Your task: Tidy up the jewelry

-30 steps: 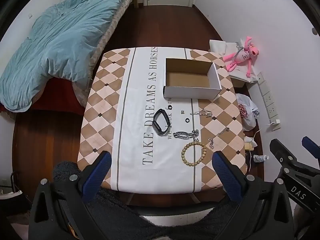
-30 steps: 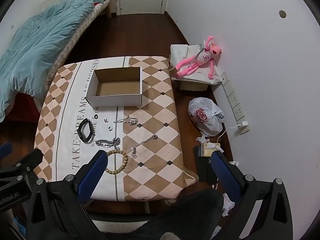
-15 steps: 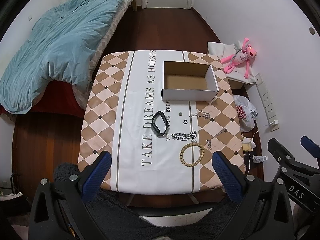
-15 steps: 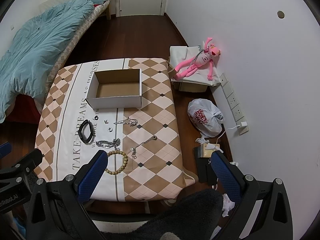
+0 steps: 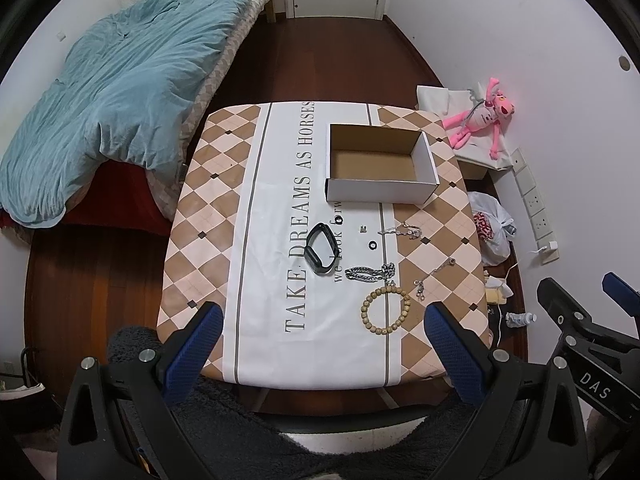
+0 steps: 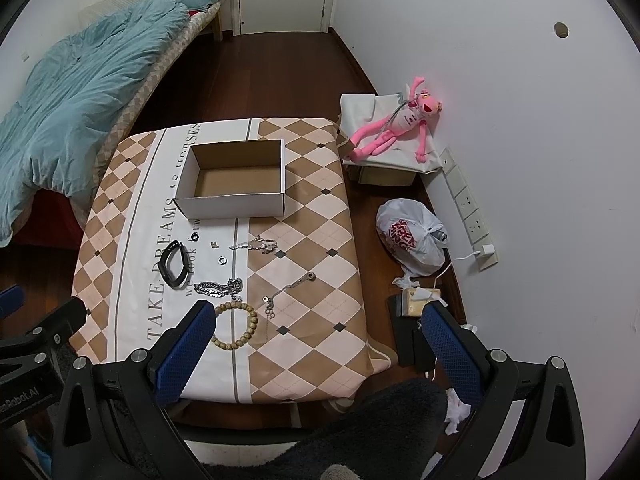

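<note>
An open white cardboard box (image 5: 380,198) (image 6: 232,206) stands at the far side of the table (image 5: 208,216) (image 6: 320,248). In front of it lie a black band (image 5: 320,250) (image 6: 174,266), a wooden bead bracelet (image 5: 386,309) (image 6: 236,326), a thick silver chain (image 5: 368,272) (image 6: 218,287), two thin chains (image 5: 404,231) (image 5: 434,276), and small rings (image 5: 373,245) (image 6: 222,260). My left gripper (image 5: 320,344) is open, high above the near table edge. My right gripper (image 6: 316,340) is open too, above the near right corner. Both are empty.
A bed with a blue duvet (image 5: 112,92) lies to the left. To the right, on the floor by the wall, are a pink plush toy (image 6: 396,128), a plastic bag (image 6: 412,236) and a power strip (image 6: 468,208). A dark fuzzy seat (image 5: 280,432) is below me.
Both grippers have risen and pulled back slightly, so the table looks a little smaller and lower. Nothing on the table has moved.
</note>
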`<state>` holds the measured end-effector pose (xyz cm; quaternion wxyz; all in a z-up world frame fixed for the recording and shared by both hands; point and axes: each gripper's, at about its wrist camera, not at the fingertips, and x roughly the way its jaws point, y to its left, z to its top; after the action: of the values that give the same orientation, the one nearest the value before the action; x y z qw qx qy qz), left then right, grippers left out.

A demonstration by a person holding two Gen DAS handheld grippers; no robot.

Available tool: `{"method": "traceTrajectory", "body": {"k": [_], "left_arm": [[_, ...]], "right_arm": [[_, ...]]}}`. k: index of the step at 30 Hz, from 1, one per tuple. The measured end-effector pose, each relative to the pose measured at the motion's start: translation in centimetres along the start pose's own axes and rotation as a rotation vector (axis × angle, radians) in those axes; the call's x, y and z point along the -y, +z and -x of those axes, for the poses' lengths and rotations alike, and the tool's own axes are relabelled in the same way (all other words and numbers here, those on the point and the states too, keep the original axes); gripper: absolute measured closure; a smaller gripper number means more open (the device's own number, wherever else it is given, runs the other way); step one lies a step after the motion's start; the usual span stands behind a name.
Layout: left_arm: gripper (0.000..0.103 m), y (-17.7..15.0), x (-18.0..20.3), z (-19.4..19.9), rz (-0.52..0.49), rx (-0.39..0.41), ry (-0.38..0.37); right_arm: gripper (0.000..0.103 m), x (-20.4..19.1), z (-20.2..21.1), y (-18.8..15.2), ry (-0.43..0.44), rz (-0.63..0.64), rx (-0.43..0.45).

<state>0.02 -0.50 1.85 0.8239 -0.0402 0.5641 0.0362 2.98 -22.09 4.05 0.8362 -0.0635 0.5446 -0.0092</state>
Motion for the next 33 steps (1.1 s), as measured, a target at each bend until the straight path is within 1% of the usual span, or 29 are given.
{"method": "traceTrajectory", "body": {"k": [12, 13, 15, 21, 24, 32, 33], "left_arm": [[0.0, 0.0, -0.2, 0.3, 0.004, 0.005, -0.003], [0.0, -0.1, -0.1, 0.3, 0.004, 0.004, -0.002], [0.0, 0.0, -0.1, 0.3, 0.003, 0.004, -0.002], [0.0, 0.0, -0.1, 0.4, 0.004, 0.002, -0.004], [0.0, 0.0, 0.1, 0.4, 0.001, 0.005, -0.003], [0.0, 0.0, 0.4, 0.4, 0.0, 0.005, -0.004], [0.0, -0.1, 0.5, 0.4, 0.0, 0.005, -0.004]], "right_arm": [[0.0, -0.2, 0.0, -0.2, 0.002, -0.002, 0.006], [0.0, 0.1, 1.0, 0.0, 0.004, -0.002, 0.007], [0.0, 0.1, 1.2, 0.4, 0.003, -0.003, 0.009], [0.0, 0.1, 1.0, -0.1, 0.004, -0.003, 0.01], [0.0, 0.3, 1.2, 0.3, 0.003, -0.003, 0.012], [0.0, 0.2, 1.1, -0.3, 0.003, -0.002, 0.014], [0.0, 0.2, 1.2, 0.1, 0.003, -0.002, 0.014]]}}
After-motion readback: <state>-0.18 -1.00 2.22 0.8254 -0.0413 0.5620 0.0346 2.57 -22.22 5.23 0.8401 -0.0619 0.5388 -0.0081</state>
